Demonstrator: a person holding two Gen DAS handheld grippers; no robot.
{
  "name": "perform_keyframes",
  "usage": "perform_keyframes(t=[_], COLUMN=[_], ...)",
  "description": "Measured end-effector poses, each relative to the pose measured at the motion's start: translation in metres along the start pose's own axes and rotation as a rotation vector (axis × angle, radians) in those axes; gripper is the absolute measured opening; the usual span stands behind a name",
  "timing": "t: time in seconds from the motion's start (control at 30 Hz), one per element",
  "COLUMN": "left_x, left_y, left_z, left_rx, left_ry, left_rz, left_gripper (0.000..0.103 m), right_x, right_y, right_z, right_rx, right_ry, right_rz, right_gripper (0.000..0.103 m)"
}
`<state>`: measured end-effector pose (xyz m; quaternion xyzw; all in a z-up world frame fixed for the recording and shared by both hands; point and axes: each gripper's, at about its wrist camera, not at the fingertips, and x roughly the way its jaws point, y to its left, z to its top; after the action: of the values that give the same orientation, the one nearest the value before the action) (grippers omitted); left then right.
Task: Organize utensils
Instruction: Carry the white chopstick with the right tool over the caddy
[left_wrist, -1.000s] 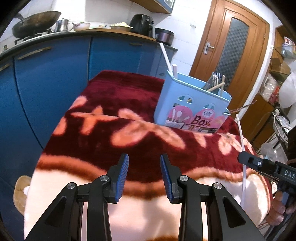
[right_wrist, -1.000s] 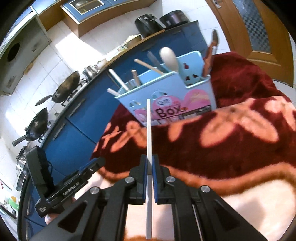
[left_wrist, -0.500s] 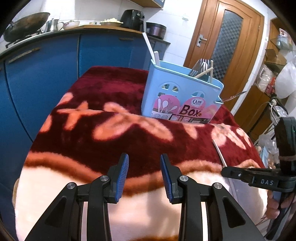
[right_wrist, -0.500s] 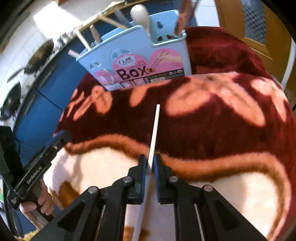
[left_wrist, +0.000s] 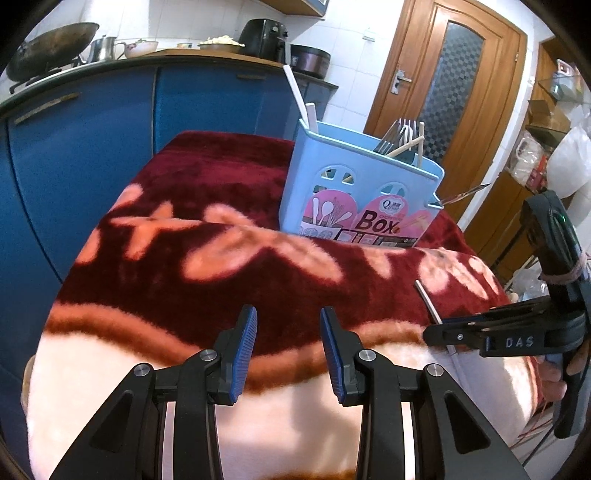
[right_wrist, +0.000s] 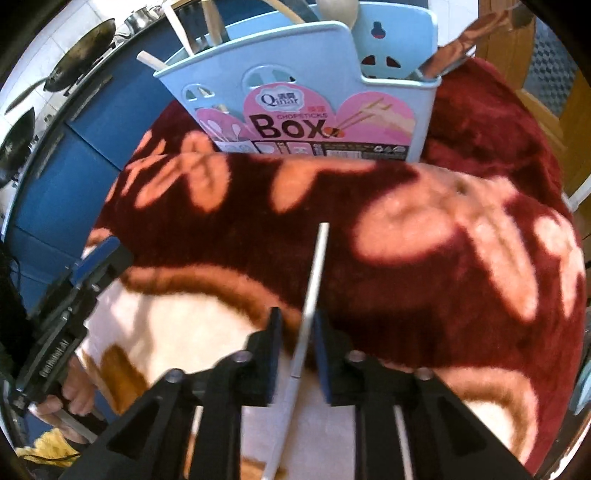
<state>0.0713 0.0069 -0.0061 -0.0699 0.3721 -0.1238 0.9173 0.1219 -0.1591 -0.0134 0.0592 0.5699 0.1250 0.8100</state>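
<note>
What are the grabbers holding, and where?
Left gripper: nothing. Right gripper: jaws closing around the middle of a white chopstick, one pad not yet touching.

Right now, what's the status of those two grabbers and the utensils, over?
Left gripper open, empty. Right gripper jaws closing, white chopstick between them, not yet pinched. Blue chopsticks box ahead; only blanket between.

One blue utensil box (right_wrist: 306, 88) standing on one red-and-cream blanket (right_wrist: 424, 266). One white chopstick (right_wrist: 314, 280) lying loose on the blanket. Two handheld grippers: left gripper (left_wrist: 288, 347), right gripper (right_wrist: 297, 347). On the counter (left_wrist: 110, 62): two dark woks (right_wrist: 81, 55), one black appliance (left_wrist: 264, 38). One wooden door (left_wrist: 454, 74). Utensils inside the box overlap; number uncertain.
</note>
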Motion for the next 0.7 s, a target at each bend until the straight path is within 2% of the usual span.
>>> perform_keyframes(t=[0.13,0.2,0.33,0.47,0.7], left_x=[0.003,0.004,0.005,0.010,0.022], left_y=[-0.004,-0.006,-0.012,-0.015,-0.019], left_z=[0.003,0.005,0.010,0.016,0.022], left_rx=[0.005,0.012,0.028,0.030,0.029], left_ry=[0.006,0.006,-0.003,-0.007,-0.001], left_rz=[-0.005,-0.005,-0.005,-0.008,-0.010], left_gripper=[0.036,0.036,0.036,0.036,0.036], right_x=[-0.001,-0.009,-0.032,-0.069,-0.110], right_y=[-0.004,-0.011,-0.014,-0.015,-0.020], right_z=[-0.008,-0.014,-0.019,-0.017,-0.001], right_rx=[0.024,0.052,0.067,0.060,0.064], right_ry=[-0.073,-0.135,-0.288,-0.507,-0.764], right_rz=[0.035,0.077,0.098,0.079,0.018], right_gripper=[0.008,0.007,0.006,0.006,0.006])
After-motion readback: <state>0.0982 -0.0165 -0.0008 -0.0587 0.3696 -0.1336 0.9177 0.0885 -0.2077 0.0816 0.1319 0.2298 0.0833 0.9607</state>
